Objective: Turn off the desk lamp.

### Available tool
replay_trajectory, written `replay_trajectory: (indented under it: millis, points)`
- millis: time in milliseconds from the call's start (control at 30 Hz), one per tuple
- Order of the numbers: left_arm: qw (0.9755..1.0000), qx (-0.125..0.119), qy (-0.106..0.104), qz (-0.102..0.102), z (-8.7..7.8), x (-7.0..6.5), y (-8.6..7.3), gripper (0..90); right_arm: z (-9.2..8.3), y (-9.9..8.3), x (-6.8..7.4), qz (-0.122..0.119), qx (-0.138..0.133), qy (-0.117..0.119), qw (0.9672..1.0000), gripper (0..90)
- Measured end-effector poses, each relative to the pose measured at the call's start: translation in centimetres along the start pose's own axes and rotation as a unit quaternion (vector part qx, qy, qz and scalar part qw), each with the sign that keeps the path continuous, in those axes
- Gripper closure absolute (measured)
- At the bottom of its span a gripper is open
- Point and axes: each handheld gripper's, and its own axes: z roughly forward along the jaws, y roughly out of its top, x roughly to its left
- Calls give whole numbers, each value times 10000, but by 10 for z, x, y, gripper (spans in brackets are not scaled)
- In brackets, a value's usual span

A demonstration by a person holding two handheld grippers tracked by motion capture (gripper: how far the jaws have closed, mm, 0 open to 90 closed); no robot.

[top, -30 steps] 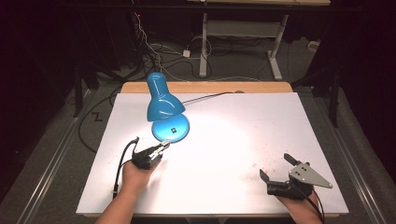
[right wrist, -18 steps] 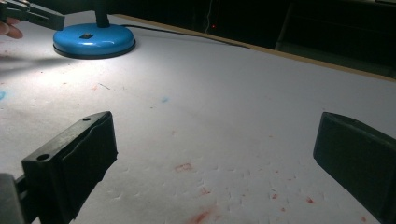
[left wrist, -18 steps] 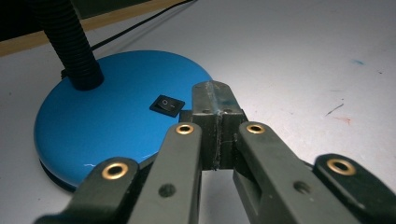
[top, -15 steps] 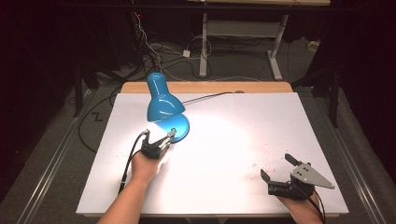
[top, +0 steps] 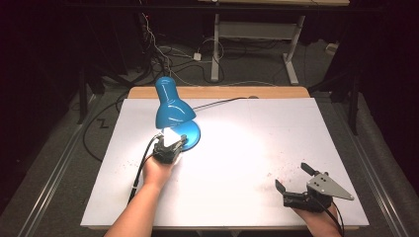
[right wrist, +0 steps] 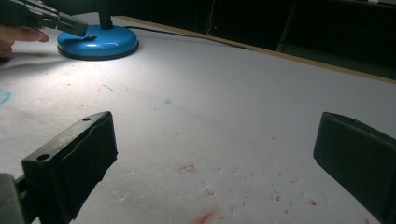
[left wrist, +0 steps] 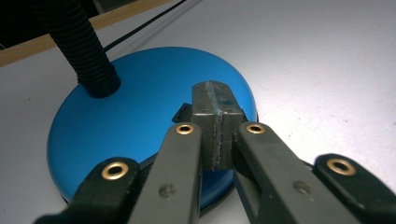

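A blue desk lamp stands lit at the back left of the white table (top: 257,143), its shade (top: 170,106) bent over its round base (top: 191,132). My left gripper (top: 179,141) is shut with nothing between its jaws. In the left gripper view its tip (left wrist: 217,109) sits over the front of the base (left wrist: 130,112), right beside a small black switch (left wrist: 182,112); whether they touch I cannot tell. The black ribbed neck (left wrist: 81,46) rises from the base behind. My right gripper (top: 292,177) rests open near the front right edge, its jaws wide apart over bare table (right wrist: 215,158).
The lamp's black cord (top: 222,102) runs from the base towards the table's wooden back edge (top: 217,92). Small red specks (right wrist: 189,168) mark the surface by the right gripper. Cables and a desk frame (top: 257,34) lie on the dark floor beyond.
My left gripper has moved forward and slightly right, from short of the lamp to over the front of its base. The right gripper has stayed put.
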Motion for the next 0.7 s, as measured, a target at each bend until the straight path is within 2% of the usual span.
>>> replay_trajectory:
  millis: [700]
  points:
    - [9996, 137, 241, -99, 8, 2, 3, 880, -1, 1, 0, -3, -17, 0, 10000, 5]
